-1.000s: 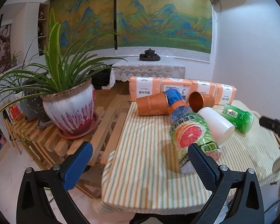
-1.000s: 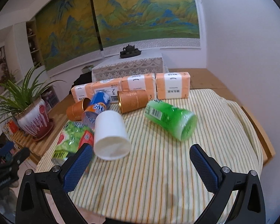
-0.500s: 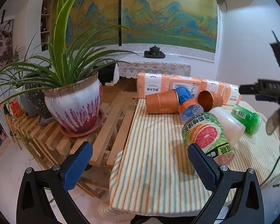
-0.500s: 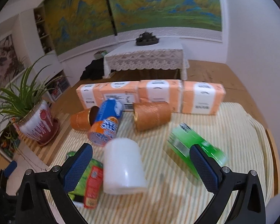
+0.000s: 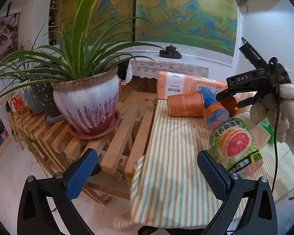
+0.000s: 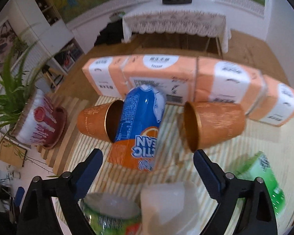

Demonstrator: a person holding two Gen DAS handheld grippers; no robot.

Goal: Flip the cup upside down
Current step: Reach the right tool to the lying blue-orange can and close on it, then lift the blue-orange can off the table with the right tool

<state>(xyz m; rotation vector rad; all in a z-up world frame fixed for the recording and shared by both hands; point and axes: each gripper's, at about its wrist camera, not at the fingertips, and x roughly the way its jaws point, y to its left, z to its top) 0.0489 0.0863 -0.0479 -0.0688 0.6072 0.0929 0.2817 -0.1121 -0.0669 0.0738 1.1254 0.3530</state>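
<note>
An approach is under way: the right gripper, its jaws set wide apart and holding nothing, is poised above a striped cloth-covered tabletop crowded with toppled containers. The likeliest target, a copper-coloured metal cup lying on its side, is seen just ahead of the right-hand blue pad, its open mouth turned toward the blue-and-orange drink can beside it. No cup has yet been gripped, so the flip is judged not to have begun.

The next move is judged to call for the jaws to be brought around the cup's wall, closed, then lifted and turned so that the rim faces down. Which cup is meant cannot be told for certain: a second copper cup lies on the can's far side, its mouth pressed against the can.

The can sits between the two cups and could be knocked or set rolling. A row of orange-and-white tissue packs lines the tabletop behind the can, a white plastic cup and a green bottle lie nearer the camera, leaving little room. The left gripper, jaws likewise apart and empty, is held off the tabletop's edge, near a potted spider plant.
</note>
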